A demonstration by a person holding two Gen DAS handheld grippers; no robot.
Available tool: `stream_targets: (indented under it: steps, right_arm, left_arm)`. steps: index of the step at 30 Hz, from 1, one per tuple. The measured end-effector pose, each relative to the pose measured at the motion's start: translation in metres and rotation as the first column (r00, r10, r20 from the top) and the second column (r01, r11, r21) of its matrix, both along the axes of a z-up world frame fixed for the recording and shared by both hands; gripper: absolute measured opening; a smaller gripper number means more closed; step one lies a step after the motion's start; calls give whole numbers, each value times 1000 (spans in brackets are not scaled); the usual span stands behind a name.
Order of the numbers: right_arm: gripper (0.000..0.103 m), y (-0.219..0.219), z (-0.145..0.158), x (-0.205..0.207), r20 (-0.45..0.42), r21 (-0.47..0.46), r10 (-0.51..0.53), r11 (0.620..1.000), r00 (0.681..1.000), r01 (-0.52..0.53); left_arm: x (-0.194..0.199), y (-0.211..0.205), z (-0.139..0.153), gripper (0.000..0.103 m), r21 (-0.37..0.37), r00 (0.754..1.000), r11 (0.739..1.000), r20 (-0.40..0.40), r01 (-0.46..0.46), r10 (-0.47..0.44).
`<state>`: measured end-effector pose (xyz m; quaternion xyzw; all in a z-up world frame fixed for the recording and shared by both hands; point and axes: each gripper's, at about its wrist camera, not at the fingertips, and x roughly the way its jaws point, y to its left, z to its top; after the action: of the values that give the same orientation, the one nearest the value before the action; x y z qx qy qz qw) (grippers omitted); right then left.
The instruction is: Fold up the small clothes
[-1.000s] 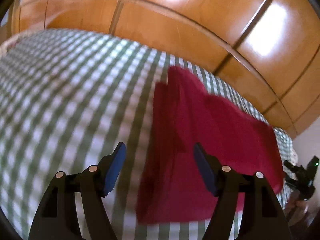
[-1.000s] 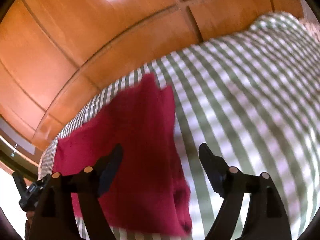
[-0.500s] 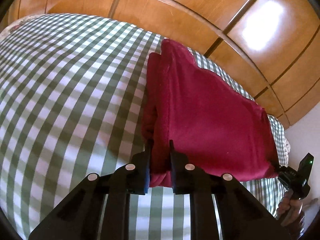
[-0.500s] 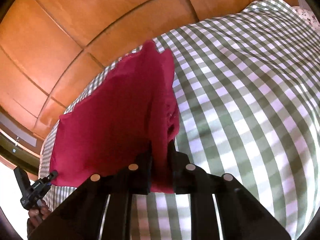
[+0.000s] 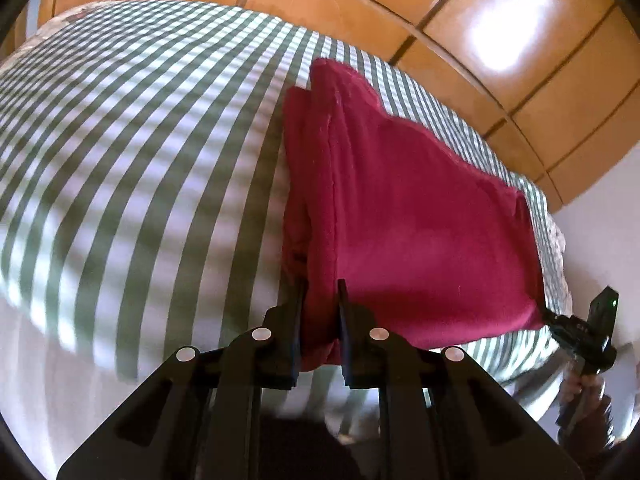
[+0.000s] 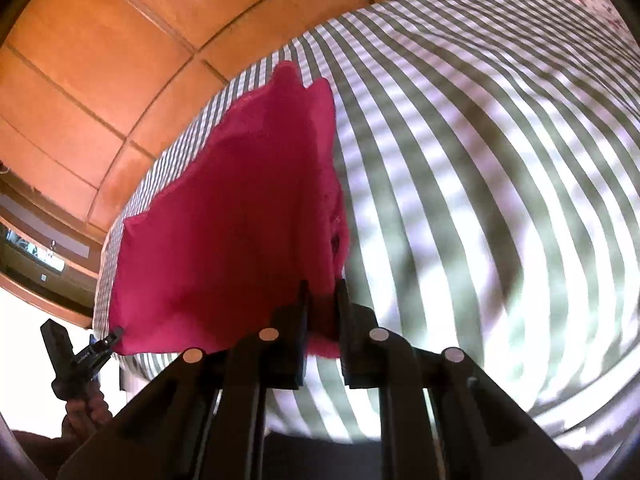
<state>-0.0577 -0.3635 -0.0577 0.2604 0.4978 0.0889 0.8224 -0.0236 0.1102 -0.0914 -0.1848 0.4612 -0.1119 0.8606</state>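
Checked bed (image 5: 140, 140) stretches out ahead of both tongs. The red garment (image 5: 400, 220) lies on it, spread between them, with left tongs (image 5: 320, 292) and right tongs (image 6: 322, 290) each clamped onto a near corner.

Motion-smeared green-checked bedcover (image 5: 140, 168), red garment's (image 5: 400, 220) near corners buried between gripper fingers (image 5: 298, 320).

Left hand-held gripper (image 5: 320, 300), right hand-held gripper (image 6: 322, 300): jaws clamped, angled downward.
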Motion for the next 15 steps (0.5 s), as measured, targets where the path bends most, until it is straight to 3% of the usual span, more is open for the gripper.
stream_targets:
  steps: [3, 6, 7, 8, 10, 13, 15]
  right_arm:
    - [10, 0, 3, -12, 3, -2, -1, 1000, 1000, 2]
    - [13, 0, 12, -12, 30, 6, -12, 1000, 999, 12]
    - [20, 0, 16, -10, 40, 1, -19, 1000, 999, 19]
    - [42, 2, 18, -10, 50, -7, -23, 1000, 998, 24]
    - [53, 8, 24, -4, 81, -35, -20, 999, 997, 23]
    - [53, 20, 21, 9, 63, -71, -3, 997, 998, 7]
    - [47, 29, 17, 14, 45, -140, 13, 990, 999, -6]
  left_arm:
    - [-13, -3, 4, 16, 45, 1000, 999, 6, 24, -25]
    - [-13, -4, 15, 30, 90, 999, 996, 34, 18, -21]
    - [-10, -3, 19, 31, 94, 998, 995, 55, 10, -15]
    - [-7, -2, 22, 31, 94, 998, 995, 68, 9, -16]
    - [2, -1, 26, 31, 99, 996, 995, 84, -5, -4]
    - [22, 0, 25, 31, 84, 997, 996, 73, -24, 18]
    - [36, -5, 23, 29, 113, 998, 993, 58, -41, 34]
